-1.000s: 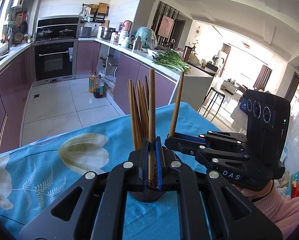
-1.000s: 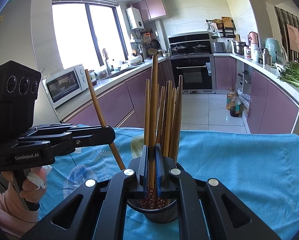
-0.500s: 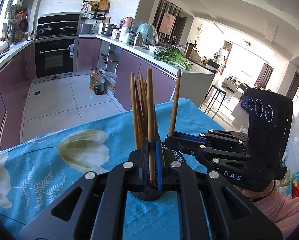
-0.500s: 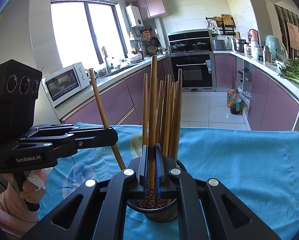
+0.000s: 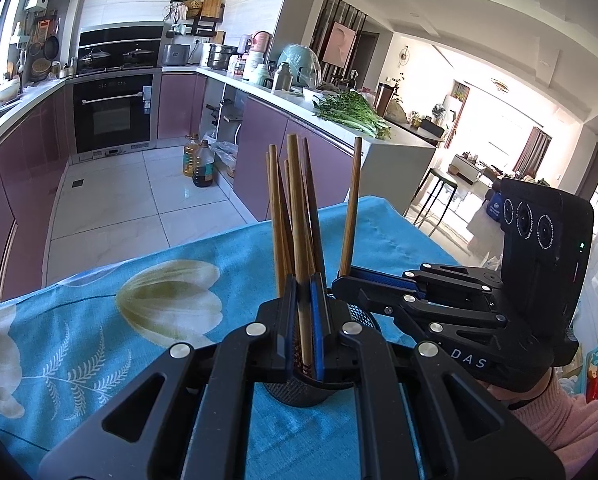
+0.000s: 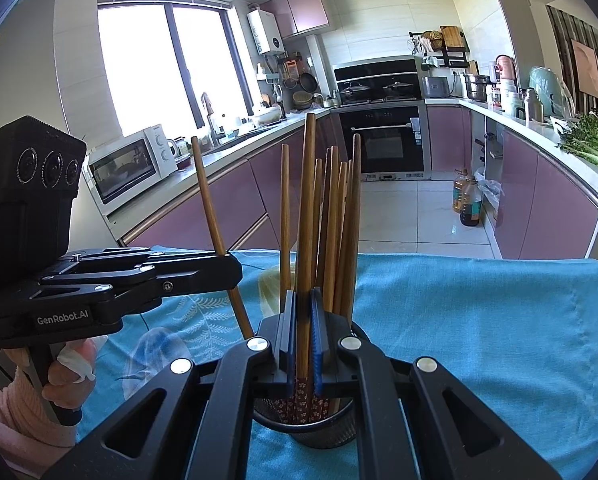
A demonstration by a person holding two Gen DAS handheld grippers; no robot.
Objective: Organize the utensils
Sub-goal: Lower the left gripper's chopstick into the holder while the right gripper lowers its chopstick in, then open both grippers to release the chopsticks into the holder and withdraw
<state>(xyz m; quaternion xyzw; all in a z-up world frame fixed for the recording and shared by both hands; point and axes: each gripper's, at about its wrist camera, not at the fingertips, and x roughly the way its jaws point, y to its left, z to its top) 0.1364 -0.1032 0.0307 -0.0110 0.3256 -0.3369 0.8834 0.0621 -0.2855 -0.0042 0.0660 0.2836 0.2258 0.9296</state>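
Left wrist view: left gripper (image 5: 304, 322) pinches a smooth wooden chopstick (image 5: 299, 248); right gripper (image 6: 303, 340) clamps another (image 6: 305, 216) (both lower than earlier) into the black mesh holder (image 6: 323, 434) on blue floral cloth (image 6: 479, 320).

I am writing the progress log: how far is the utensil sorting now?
Done: several chopsticks stand in the black mesh holder. In hand: the left gripper clamps one chopstick, the right gripper another, lower ends inside the holder. Left: release both. No loose utensils show on the blue cloth.
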